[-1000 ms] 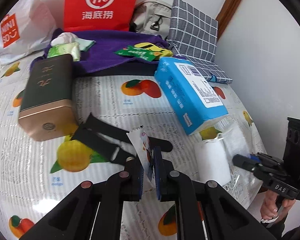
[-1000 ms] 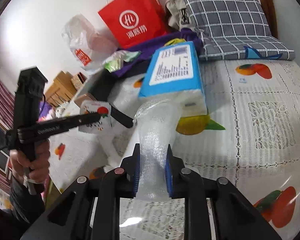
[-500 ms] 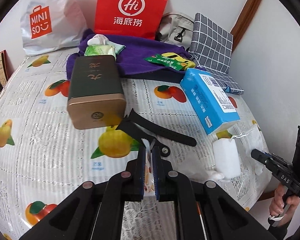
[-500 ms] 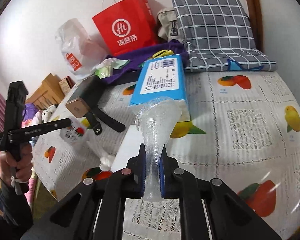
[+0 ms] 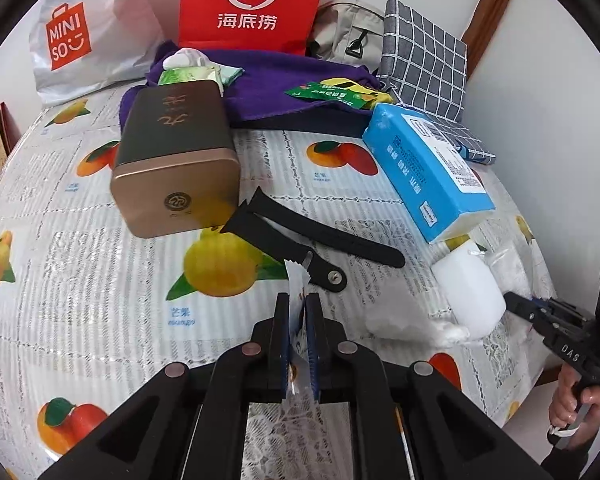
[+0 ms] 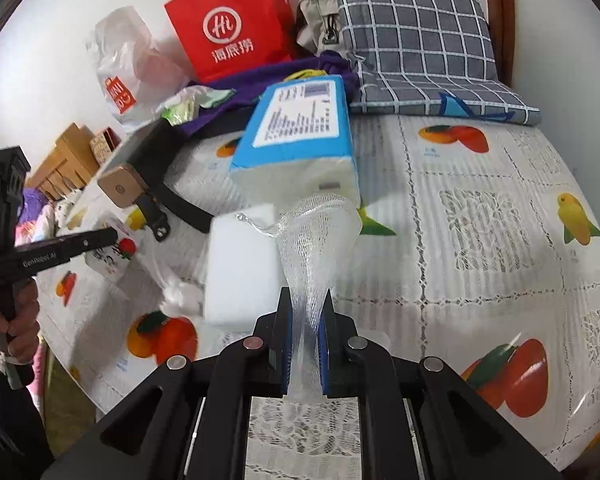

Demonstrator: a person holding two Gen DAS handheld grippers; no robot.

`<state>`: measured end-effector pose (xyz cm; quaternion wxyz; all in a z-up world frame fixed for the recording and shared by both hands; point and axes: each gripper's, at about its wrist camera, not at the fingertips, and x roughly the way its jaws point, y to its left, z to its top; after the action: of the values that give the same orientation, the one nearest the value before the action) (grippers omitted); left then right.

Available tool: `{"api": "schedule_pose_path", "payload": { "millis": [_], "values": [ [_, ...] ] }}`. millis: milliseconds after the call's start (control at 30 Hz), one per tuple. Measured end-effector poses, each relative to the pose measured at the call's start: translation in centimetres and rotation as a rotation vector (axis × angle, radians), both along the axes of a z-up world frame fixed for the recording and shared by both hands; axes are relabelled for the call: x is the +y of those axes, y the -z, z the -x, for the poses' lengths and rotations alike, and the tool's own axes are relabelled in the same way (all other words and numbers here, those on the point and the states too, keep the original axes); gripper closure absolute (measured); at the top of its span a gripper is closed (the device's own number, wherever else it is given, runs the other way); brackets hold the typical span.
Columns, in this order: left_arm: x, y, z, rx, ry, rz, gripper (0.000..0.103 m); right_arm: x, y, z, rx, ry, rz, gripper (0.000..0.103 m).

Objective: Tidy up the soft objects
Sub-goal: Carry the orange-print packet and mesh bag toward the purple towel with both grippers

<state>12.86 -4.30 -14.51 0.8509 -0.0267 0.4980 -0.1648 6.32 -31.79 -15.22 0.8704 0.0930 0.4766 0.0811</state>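
Observation:
My left gripper point(image 5: 298, 312) is shut on a small white printed packet point(image 5: 297, 280), held above the fruit-print tablecloth; it also shows in the right wrist view point(image 6: 112, 256). My right gripper point(image 6: 303, 312) is shut on a clear white mesh bag point(image 6: 320, 236), held up over the table. A white foam block point(image 6: 240, 268) lies just left of the mesh bag, also in the left wrist view point(image 5: 470, 290). A bag of cotton balls point(image 6: 172, 284) lies beside it. A blue tissue pack point(image 5: 428, 176) lies further back.
A dark tin with a gold end point(image 5: 172, 160), a black folded strap point(image 5: 312, 240), a purple cloth point(image 5: 284, 80) with green packets, a red paper bag point(image 5: 252, 4), a white Miniso bag point(image 5: 72, 36) and a checked grey pillow point(image 6: 420, 40) crowd the back. The table edge point(image 6: 100, 380) runs left.
The left gripper has drawn back from the table with the packet. The right gripper has squeezed tighter on the mesh bag and lowered; the foam block has come into view beside it.

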Motion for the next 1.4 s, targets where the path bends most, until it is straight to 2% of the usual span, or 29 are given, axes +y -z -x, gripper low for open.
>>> {"api": "schedule_pose_path", "payload": {
  "millis": [133, 200, 267, 500, 800, 1033, 1400],
  "values": [
    [-0.4, 0.6, -0.1, 0.009, 0.009, -0.004, 0.097, -0.2, 0.7, 0.0, 0.014, 0.011, 0.019, 0.092],
    [-0.2, 0.5, 0.0, 0.001, 0.008, -0.004, 0.097, -0.2, 0.7, 0.0, 0.006, 0.008, 0.028, 0.097],
    [0.2, 0.2, 0.0, -0.004, -0.001, 0.000, 0.098, -0.3, 0.4, 0.0, -0.002, 0.006, 0.026, 0.097],
    [2.8, -1.0, -0.3, -0.021, -0.067, -0.002, 0.098, -0.4, -2.3, 0.0, -0.071, -0.004, 0.004, 0.098],
    [4.8, -4.2, -1.1, -0.066, -0.114, 0.004, 0.098, 0.2, -5.5, -1.7, -0.128, -0.011, -0.011, 0.098],
    [5.1, -6.8, -2.0, -0.111, -0.121, 0.009, 0.098, 0.3, -8.3, -3.7, -0.158, 0.023, -0.035, 0.098],
    [5.1, -9.1, -5.1, -0.148, -0.127, 0.001, 0.098, 2.4, -11.1, -7.0, -0.192, -0.008, -0.019, 0.098]
  ]
}}
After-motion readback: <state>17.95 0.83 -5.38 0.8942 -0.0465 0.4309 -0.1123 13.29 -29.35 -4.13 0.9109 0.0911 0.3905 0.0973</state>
